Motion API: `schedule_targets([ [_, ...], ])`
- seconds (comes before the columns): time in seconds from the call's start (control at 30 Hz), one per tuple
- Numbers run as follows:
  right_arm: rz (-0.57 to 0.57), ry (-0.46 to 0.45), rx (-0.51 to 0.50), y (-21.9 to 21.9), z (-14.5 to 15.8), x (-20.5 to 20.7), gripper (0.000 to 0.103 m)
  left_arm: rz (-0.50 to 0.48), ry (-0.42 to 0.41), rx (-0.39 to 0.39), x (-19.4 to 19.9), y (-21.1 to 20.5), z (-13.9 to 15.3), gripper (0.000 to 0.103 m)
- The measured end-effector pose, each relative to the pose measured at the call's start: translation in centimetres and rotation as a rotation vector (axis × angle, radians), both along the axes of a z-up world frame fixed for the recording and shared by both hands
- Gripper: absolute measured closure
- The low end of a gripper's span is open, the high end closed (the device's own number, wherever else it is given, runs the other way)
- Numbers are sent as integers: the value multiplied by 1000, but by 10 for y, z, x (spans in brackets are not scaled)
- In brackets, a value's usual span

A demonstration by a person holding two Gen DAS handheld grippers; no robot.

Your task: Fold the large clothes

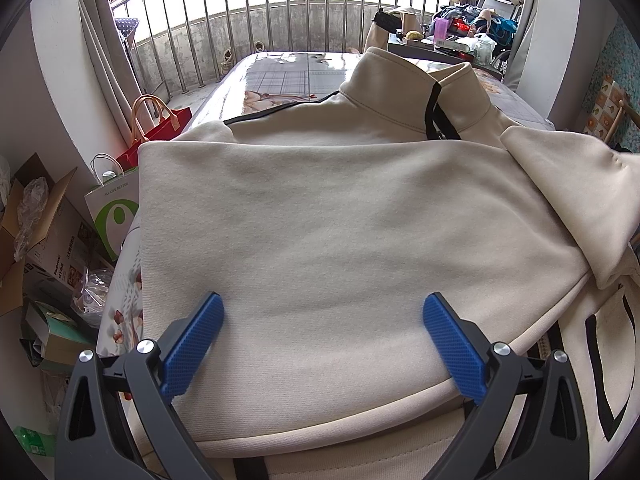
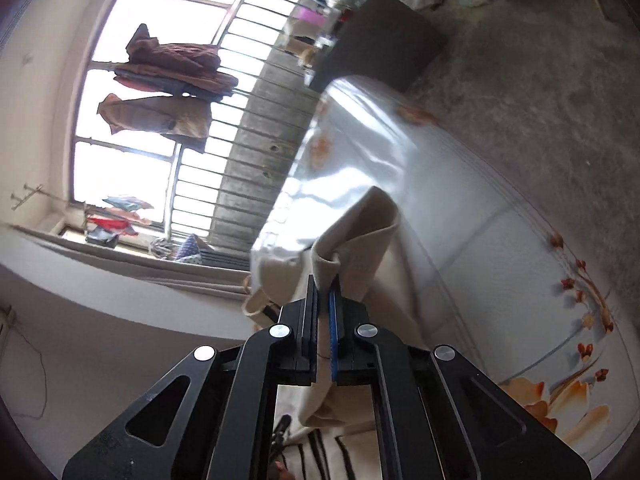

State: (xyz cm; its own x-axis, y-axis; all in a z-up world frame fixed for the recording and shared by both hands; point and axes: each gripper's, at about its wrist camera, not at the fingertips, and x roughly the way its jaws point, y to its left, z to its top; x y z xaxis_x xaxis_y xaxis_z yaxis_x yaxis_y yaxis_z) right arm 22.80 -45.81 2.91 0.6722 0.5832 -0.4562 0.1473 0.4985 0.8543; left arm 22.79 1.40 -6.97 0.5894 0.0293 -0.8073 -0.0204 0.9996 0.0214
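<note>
Cream fleece, a zip-collared sweatshirt (image 1: 320,208), lies spread on the floral mattress (image 1: 280,72), one sleeve already folded across its body, so the folding seems barely half done. The left gripper (image 1: 320,320) hovers over the near hem, fingers spread and empty. The right gripper (image 2: 324,300) is clamped on the other sleeve's edge (image 2: 352,240), lifted.
</note>
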Motion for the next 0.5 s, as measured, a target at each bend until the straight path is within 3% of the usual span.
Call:
schedule_targets([
  [0.2,85,-330,-172,40,149,4,100,-1,0,-2,0,0,0,5],
  [0.3,147,-463,-275,79,208,-2,100,-1,0,-10,0,1,0,5],
  [0.4,233,-515,-364,129,227,-3,100,2,-9,-56,-2,4,5,5],
  [0.5,327,-495,-413,180,215,4,100,-2,-19,-111,-10,12,17,5],
])
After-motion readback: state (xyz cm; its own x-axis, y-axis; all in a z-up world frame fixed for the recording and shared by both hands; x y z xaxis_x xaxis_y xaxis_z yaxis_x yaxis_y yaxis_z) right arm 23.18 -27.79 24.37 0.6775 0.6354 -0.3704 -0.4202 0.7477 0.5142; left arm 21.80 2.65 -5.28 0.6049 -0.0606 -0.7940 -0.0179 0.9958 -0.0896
